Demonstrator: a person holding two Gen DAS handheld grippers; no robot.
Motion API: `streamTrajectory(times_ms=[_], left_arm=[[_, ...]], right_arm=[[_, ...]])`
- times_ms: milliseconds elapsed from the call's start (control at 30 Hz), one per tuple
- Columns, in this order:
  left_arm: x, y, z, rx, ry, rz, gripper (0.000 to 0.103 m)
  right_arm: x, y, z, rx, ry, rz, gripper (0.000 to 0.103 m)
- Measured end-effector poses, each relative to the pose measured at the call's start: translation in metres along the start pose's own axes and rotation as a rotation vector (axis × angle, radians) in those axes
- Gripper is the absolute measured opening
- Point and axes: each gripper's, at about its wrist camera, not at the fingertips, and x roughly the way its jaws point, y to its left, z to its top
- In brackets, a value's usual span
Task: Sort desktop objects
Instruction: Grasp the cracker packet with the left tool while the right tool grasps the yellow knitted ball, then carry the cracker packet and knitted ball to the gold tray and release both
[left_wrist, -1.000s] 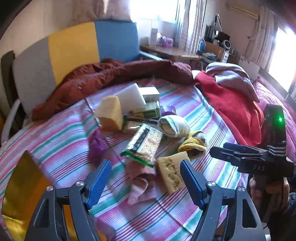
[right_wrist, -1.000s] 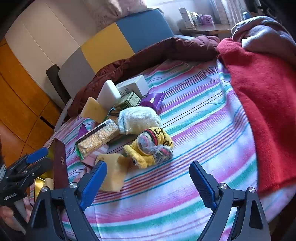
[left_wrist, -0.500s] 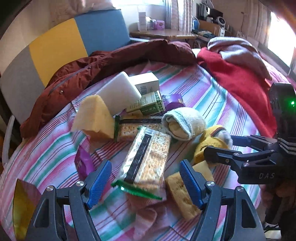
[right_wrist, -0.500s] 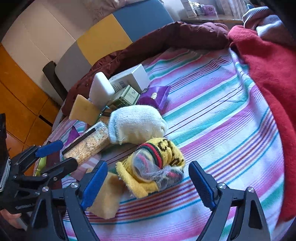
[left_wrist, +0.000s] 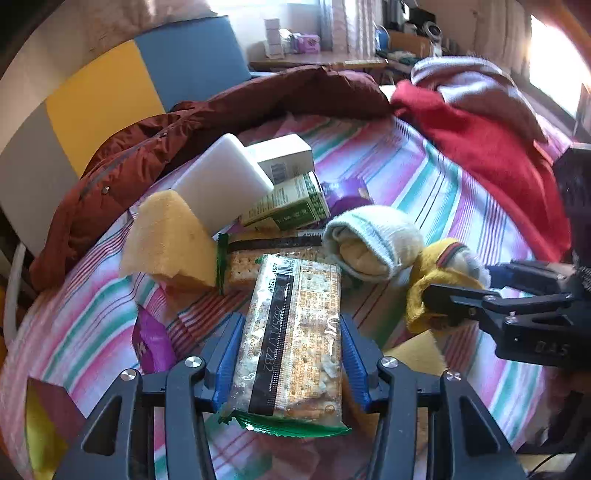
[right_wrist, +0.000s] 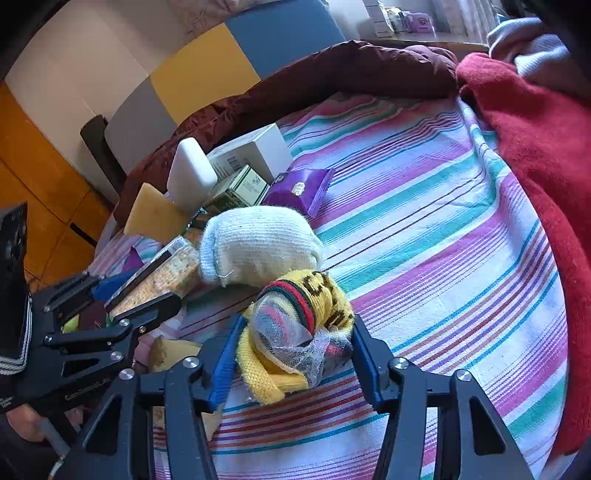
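A pile of objects lies on a striped bedsheet (right_wrist: 424, 229). My left gripper (left_wrist: 291, 358) has its blue pads against both sides of a clear cracker packet (left_wrist: 291, 332) with a green end. My right gripper (right_wrist: 295, 354) has its pads against both sides of a rolled yellow sock bundle (right_wrist: 306, 321) with red-green bands. The right gripper also shows in the left wrist view (left_wrist: 480, 291). A white rolled sock (right_wrist: 258, 247) lies just behind the yellow one. A second cracker packet (left_wrist: 269, 254) lies under the first.
Behind lie a yellow sponge (left_wrist: 170, 240), a white foam block (left_wrist: 221, 184), a white box (left_wrist: 284, 155), a green box (left_wrist: 291, 206) and purple packets (right_wrist: 299, 184). A maroon jacket (left_wrist: 221, 114) and a red blanket (right_wrist: 535, 147) border the sheet.
Both grippers moved forward and down onto the pile. The left closed from wide open onto the cracker packet; the right closed onto the yellow sock bundle.
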Motion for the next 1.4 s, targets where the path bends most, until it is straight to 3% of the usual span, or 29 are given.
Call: streamTrajectory(times_ms=[300, 600, 967, 1200, 1400], left_arm=[[-0.052, 0.011, -0.01, -0.125, -0.106, -0.034, 0.05], [-0.106, 0.029, -0.043, -0.282, -0.166, -0.024, 0.05], [-0.167, 0.089, -0.117, -0.519, -0.215, 0.097, 0.05], [-0.198, 0.136, -0.178, -0.677, -0.233, 0.21, 0.05], [-0.203, 0.172, -0.23, -0.825, -0.205, 0.28, 0.05]], right_arm=[[-0.03, -0.003, 0.001, 0.018, -0.068, -0.008, 0.055], [-0.063, 0.03, -0.001, -0.04, -0.122, 0.046, 0.055], [-0.069, 0.126, -0.014, -0.213, -0.108, 0.196, 0.055], [-0.05, 0.207, -0.038, -0.363, -0.014, 0.309, 0.055], [-0.029, 0.273, -0.061, -0.457, 0.079, 0.4, 0.056]])
